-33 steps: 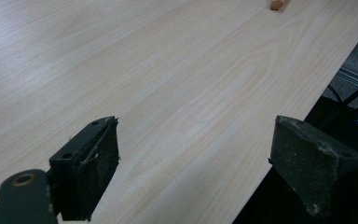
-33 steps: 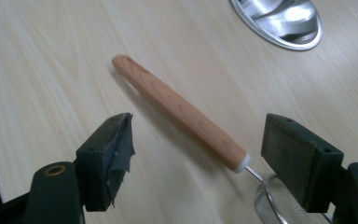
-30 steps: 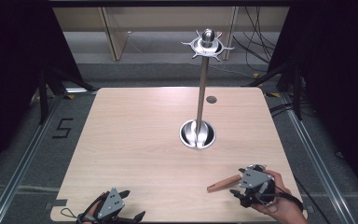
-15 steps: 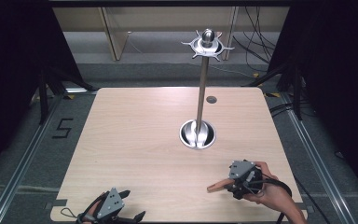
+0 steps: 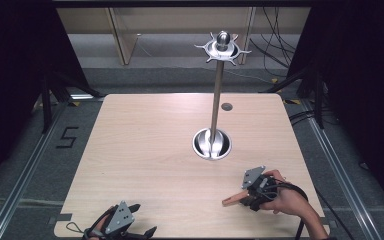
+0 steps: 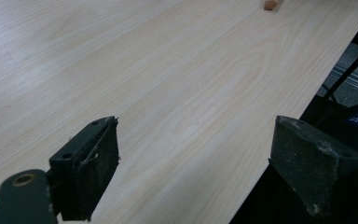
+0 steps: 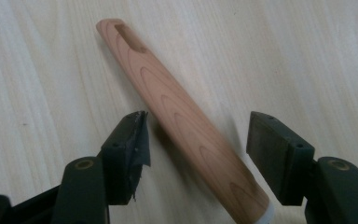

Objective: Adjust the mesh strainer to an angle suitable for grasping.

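High view: one wooden handle (image 5: 233, 199) lies on the table (image 5: 145, 150) near its front right corner, with the right gripper (image 5: 247, 195) over it. Right gripper view: the handle (image 7: 182, 121) sits between the two jaws, which have just been closing but stand apart, with gaps on both sides. One slot shows at the handle's far end. One left gripper (image 5: 130, 224) rests at the table's front left edge, its jaws wide apart with nothing between them. One metal stand (image 5: 215, 100) rises from one round base (image 5: 211, 145) mid-table.
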Tool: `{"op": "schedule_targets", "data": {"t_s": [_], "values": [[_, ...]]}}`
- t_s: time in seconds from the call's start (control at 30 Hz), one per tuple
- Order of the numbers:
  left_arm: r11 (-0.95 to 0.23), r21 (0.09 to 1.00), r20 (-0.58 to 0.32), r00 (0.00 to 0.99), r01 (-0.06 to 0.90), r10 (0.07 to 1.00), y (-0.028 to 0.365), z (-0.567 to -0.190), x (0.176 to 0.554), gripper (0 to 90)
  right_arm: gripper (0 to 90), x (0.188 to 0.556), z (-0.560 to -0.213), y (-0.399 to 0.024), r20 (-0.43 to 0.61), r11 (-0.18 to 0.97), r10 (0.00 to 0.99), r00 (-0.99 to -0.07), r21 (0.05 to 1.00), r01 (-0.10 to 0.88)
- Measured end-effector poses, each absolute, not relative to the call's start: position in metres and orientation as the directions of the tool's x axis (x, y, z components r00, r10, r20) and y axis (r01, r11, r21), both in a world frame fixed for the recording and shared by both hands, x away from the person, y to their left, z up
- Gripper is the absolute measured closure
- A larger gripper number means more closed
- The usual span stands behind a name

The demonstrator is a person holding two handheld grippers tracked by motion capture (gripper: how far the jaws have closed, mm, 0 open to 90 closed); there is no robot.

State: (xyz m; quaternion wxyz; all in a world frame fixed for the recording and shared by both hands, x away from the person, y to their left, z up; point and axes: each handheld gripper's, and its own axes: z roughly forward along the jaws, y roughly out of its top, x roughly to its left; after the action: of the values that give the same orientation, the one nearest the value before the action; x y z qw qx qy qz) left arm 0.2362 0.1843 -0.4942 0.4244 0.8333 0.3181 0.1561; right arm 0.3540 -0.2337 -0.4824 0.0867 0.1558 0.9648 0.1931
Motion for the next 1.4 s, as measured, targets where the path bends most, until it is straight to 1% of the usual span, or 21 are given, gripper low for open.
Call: {"op": "schedule_targets", "data": {"t_s": [0.07,0.13,0.27,0.4,0.43,0.47,0.6,0.63,0.7,0.8,0.83,0.93,0.97,1.07,1.1,1.13,1.23,1.3,1.33,1.37,1.4], "values": [[-0.436,0.807,-0.012,0.749,0.398,0.662,0.184,-0.494,0.236,14.9,40.0,0.355,-0.483,-0.234,-0.101,0.877,0.331,-0.938,0.401,0.266],[-0.465,0.798,0.014,0.76,0.383,0.65,0.187,-0.492,0.238,14.8,42.0,0.356,-0.485,-0.237,-0.089,0.874,0.336,-0.937,0.4,0.275],[-0.45,0.803,-0.003,0.758,0.391,0.652,0.186,-0.493,0.237,14.9,45.5,0.355,-0.484,-0.239,-0.067,0.864,0.362,-0.93,0.399,0.308],[-0.453,0.804,0.005,0.756,0.386,0.654,0.186,-0.492,0.238,14.9,47.1,0.354,-0.484,-0.24,-0.057,0.865,0.359,-0.931,0.395,0.31],[-0.441,0.809,-0.004,0.754,0.389,0.657,0.186,-0.493,0.238,14.9,48.1,0.354,-0.483,-0.24,-0.054,0.869,0.349,-0.936,0.391,0.301],[-0.42,0.804,-0.037,0.74,0.422,0.671,0.185,-0.494,0.236,14.9,48.7,0.355,-0.484,-0.241,-0.057,0.87,0.347,-0.936,0.393,0.298],[-0.435,0.805,-0.018,0.751,0.402,0.66,0.186,-0.493,0.237,14.8,54.1,0.355,-0.483,-0.241,-0.061,0.876,0.342,-0.938,0.383,0.294],[-0.415,0.806,-0.04,0.738,0.422,0.674,0.185,-0.494,0.236,14.9,55.2,0.357,-0.483,-0.241,-0.067,0.874,0.349,-0.935,0.384,0.299],[-0.449,0.807,0.005,0.757,0.383,0.653,0.187,-0.493,0.239,14.9,56.8,0.357,-0.482,-0.242,-0.043,0.864,0.369,-0.928,0.383,0.326],[-0.449,0.806,0.002,0.756,0.387,0.655,0.187,-0.493,0.239,14.8,60.0,0.361,-0.482,-0.243,-0.028,0.868,0.349,-0.937,0.386,0.312],[-0.446,0.806,-0.001,0.754,0.389,0.657,0.187,-0.493,0.239,14.9,63.6,0.362,-0.482,-0.242,-0.007,0.855,0.383,-0.924,0.381,0.352],[-0.449,0.805,0.001,0.757,0.387,0.653,0.187,-0.493,0.239,14.8,67.0,0.365,-0.481,-0.241,-0.009,0.863,0.375,-0.927,0.369,0.345],[-0.431,0.799,-0.028,0.742,0.42,0.67,0.186,-0.493,0.237,14.8,67.8,0.366,-0.481,-0.24,-0.01,0.862,0.381,-0.925,0.366,0.351],[-0.423,0.803,-0.033,0.74,0.42,0.672,0.186,-0.493,0.237,14.8,68.1,0.366,-0.48,-0.238,-0.011,0.864,0.386,-0.922,0.355,0.358],[-0.434,0.808,-0.016,0.75,0.399,0.661,0.186,-0.493,0.238,14.8,68.2,0.368,-0.48,-0.237,-0.024,0.869,0.379,-0.925,0.354,0.347],[-0.416,0.804,-0.039,0.737,0.424,0.675,0.185,-0.494,0.237,14.8,68.3,0.369,-0.48,-0.235,-0.028,0.872,0.381,-0.924,0.343,0.35],[-0.42,0.806,-0.035,0.742,0.417,0.669,0.185,-0.493,0.237,14.9,68.4,0.37,-0.479,-0.232,-0.045,0.872,0.392,-0.919,0.337,0.355],[-0.416,0.805,-0.039,0.736,0.424,0.676,0.185,-0.494,0.237,14.8,68.4,0.37,-0.477,-0.231,-0.052,0.869,0.391,-0.919,0.351,0.35],[-0.425,0.8,-0.031,0.736,0.425,0.677,0.186,-0.493,0.237,14.9,68.5,0.37,-0.475,-0.232,-0.054,0.852,0.422,-0.905,0.364,0.376],[-0.424,0.799,-0.034,0.735,0.427,0.677,0.186,-0.493,0.237,14.9,68.5,0.371,-0.474,-0.233,-0.062,0.851,0.412,-0.909,0.384,0.36],[-0.43,0.801,-0.025,0.741,0.417,0.671,0.186,-0.493,0.238,14.8,68.5,0.371,-0.471,-0.234,-0.062,0.836,0.435,-0.898,0.397,0.378]]}}
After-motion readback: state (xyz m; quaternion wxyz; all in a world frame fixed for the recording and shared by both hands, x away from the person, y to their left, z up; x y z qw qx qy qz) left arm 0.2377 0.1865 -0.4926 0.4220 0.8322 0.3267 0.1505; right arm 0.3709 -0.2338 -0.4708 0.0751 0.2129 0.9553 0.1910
